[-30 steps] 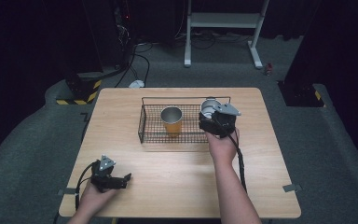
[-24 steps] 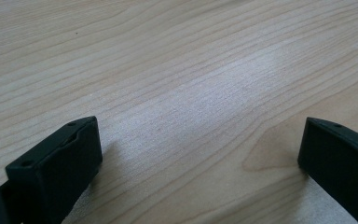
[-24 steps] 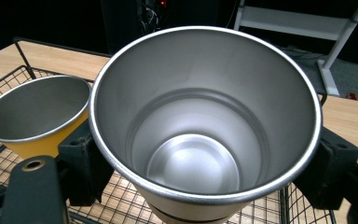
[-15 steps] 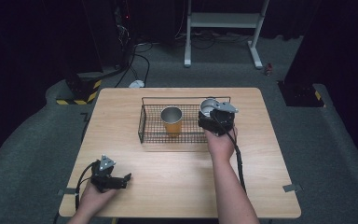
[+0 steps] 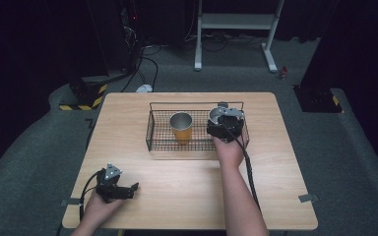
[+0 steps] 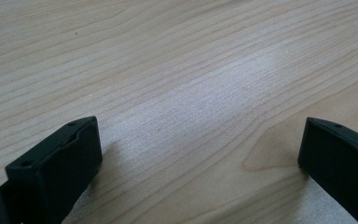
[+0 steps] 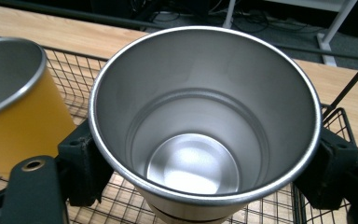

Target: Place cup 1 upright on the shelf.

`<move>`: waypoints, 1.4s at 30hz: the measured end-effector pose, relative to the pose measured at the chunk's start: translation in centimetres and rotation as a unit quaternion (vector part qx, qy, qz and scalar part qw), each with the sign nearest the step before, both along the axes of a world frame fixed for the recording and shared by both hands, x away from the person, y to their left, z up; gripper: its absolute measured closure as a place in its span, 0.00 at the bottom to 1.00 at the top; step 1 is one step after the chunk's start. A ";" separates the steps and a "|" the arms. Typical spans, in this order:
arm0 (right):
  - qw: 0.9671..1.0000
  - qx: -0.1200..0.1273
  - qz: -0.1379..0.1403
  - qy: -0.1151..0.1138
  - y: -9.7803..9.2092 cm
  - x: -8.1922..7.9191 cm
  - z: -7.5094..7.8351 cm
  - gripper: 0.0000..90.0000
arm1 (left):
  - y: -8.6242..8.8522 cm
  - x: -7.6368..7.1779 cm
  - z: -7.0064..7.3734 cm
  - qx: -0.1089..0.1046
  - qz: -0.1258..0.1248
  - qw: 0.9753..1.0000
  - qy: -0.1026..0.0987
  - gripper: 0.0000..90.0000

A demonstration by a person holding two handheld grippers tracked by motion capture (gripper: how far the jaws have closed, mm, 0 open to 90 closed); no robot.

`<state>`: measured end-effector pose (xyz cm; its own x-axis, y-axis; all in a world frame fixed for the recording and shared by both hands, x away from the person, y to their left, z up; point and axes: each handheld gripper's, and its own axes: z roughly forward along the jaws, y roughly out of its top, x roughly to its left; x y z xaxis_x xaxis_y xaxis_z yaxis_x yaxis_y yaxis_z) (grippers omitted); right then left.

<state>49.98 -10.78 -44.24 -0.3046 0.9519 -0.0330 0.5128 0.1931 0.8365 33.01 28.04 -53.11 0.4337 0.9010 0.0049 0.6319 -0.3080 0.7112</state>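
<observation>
1. Dark room surrounded a wooden table (image 5: 275, 187) on grey carpet; a white stand frame (image 5: 236, 29) and cables sat on the floor beyond the far edge.
2. Black wire basket (image 5: 150, 132) sat on the table's far half, roughly centred, slightly toward the right edge.
3. Orange cup (image 5: 181, 127) with steel rim stood upright in the basket's left-middle part.
4. Steel cup (image 7: 200, 121) stood upright at the basket's right end, empty, near the orange cup but not touching it.
5. Right gripper (image 5: 222, 127) was at the basket's right end, hand behind it over the near rim. In the right gripper view its jaws sat one on each side of the steel cup, pressed against the outer wall just below the rim, closed onto it.
6. Couldn't tell whether the steel cup's base rested on the basket floor or was lifted.
7. Left gripper (image 5: 114, 184) lay near the table's near-left corner, held in the left hand (image 5: 97, 206). Jaws spread wide, nothing between them, low over bare wood in the left gripper view.
</observation>
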 end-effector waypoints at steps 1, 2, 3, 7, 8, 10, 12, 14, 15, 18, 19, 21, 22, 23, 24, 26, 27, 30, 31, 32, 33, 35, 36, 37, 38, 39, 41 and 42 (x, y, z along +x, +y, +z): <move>1.000 0.000 0.000 0.000 0.0 0.0 0.0 0.20 | 0.0 0.0 0.0 0.000 0.000 1.000 0.000 0.00; 1.000 -0.002 -0.001 0.003 0.0 0.1 -0.1 0.20 | 0.0 0.0 0.0 0.000 0.000 1.000 0.000 0.00; 1.000 -0.003 -0.003 0.005 0.0 0.2 -0.3 0.20 | 0.0 0.0 0.0 0.000 0.000 1.000 0.000 0.00; 1.000 -0.004 -0.006 0.014 0.1 0.5 -0.7 0.20 | 0.0 0.0 0.0 0.000 0.000 1.000 0.000 0.00; 1.000 -0.007 -0.006 0.016 0.1 0.7 -0.9 0.20 | 0.0 0.0 0.0 0.000 0.000 1.000 0.000 0.00; 1.000 -0.010 -0.006 0.018 0.1 0.8 -1.0 0.20 | 0.0 0.0 0.0 0.000 0.000 1.000 0.000 0.00; 1.000 -0.008 -0.007 0.021 0.2 0.8 -1.1 0.20 | 0.0 0.0 0.0 0.000 0.000 1.000 0.000 0.00; 1.000 -0.011 -0.006 0.022 0.2 0.9 -1.2 0.20 | 0.0 0.0 0.0 0.000 0.000 1.000 0.000 0.00; 1.000 -0.011 -0.006 0.022 0.2 0.9 -1.2 0.20 | 0.0 0.0 0.0 0.000 0.000 1.000 0.000 0.00; 1.000 -0.013 -0.005 0.027 0.3 1.0 -1.4 0.20 | 0.0 0.0 0.0 0.000 0.000 1.000 0.000 0.00; 0.999 -0.011 -0.006 0.031 0.4 1.1 -1.4 0.20 | 0.0 0.0 0.0 0.000 0.000 1.000 0.000 0.00; 0.999 -0.014 -0.004 0.034 0.5 1.2 -1.5 0.20 | 0.0 0.0 0.0 0.000 0.000 1.000 0.000 0.00; 0.999 -0.015 -0.004 0.035 0.5 1.3 -1.6 0.20 | 0.0 0.0 0.0 0.000 0.000 1.000 0.000 0.00; 0.999 -0.015 -0.004 0.035 0.5 1.3 -1.6 0.20 | 0.0 0.0 0.0 0.000 0.000 1.000 0.000 0.00; 0.999 -0.013 -0.005 0.037 0.6 1.3 -1.6 0.20 | 0.0 0.0 0.0 0.000 0.000 1.000 0.000 0.00; 0.999 -0.014 -0.005 0.041 0.7 1.4 -1.8 0.20 | 0.0 0.0 0.0 0.000 0.000 1.000 0.000 0.00; 0.999 -0.014 -0.005 0.041 0.7 1.4 -1.8 0.20 | 0.0 0.0 0.0 0.000 0.000 1.000 0.000 0.00; 0.999 -0.018 -0.004 0.048 0.8 1.5 -2.1 0.20 | 0.0 0.0 0.0 0.000 0.000 1.000 0.000 0.00; 0.999 -0.018 -0.004 0.048 0.8 1.5 -2.1 0.20 | 0.0 0.0 0.0 0.000 0.000 1.000 0.000 0.00; 0.999 -0.020 -0.001 0.049 0.8 1.6 -2.2 0.20 | 0.0 0.0 0.0 0.000 0.000 1.000 0.000 0.00; 0.999 -0.020 -0.001 0.049 0.8 1.6 -2.2 0.20 | 0.0 0.0 0.0 0.000 0.000 1.000 0.000 0.00; 0.998 -0.018 -0.002 0.052 0.8 1.6 -2.3 0.20 | 0.0 0.0 0.0 0.000 0.000 1.000 0.000 0.00; 0.998 -0.019 -0.001 0.053 0.8 1.6 -2.4 0.20 | 0.0 0.0 0.0 0.000 0.000 1.000 0.000 0.00; 0.998 -0.020 -0.001 0.055 0.9 1.7 -2.4 0.20 | 0.0 0.0 0.0 0.000 0.000 1.000 0.000 0.00; 0.998 -0.021 0.000 0.056 0.9 1.7 -2.5 0.20 | 0.0 0.0 0.0 0.000 0.000 1.000 0.000 0.00; 0.998 -0.023 0.001 0.056 1.0 1.7 -2.5 0.20 | 0.0 0.0 0.0 0.000 0.000 1.000 0.000 0.00; 0.998 -0.024 0.001 0.058 1.0 1.8 -2.6 0.20 | 0.0 0.0 0.0 0.000 0.000 1.000 0.000 0.00; 0.998 -0.023 0.001 0.063 1.0 1.8 -2.7 0.20 | 0.0 0.0 0.0 0.000 0.000 1.000 0.000 0.00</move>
<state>51.80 -9.76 -46.92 -0.3105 0.9498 -0.0383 0.6123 0.2307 0.7562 33.01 28.04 -53.10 0.4340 0.9009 0.0048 0.6323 -0.3084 0.7107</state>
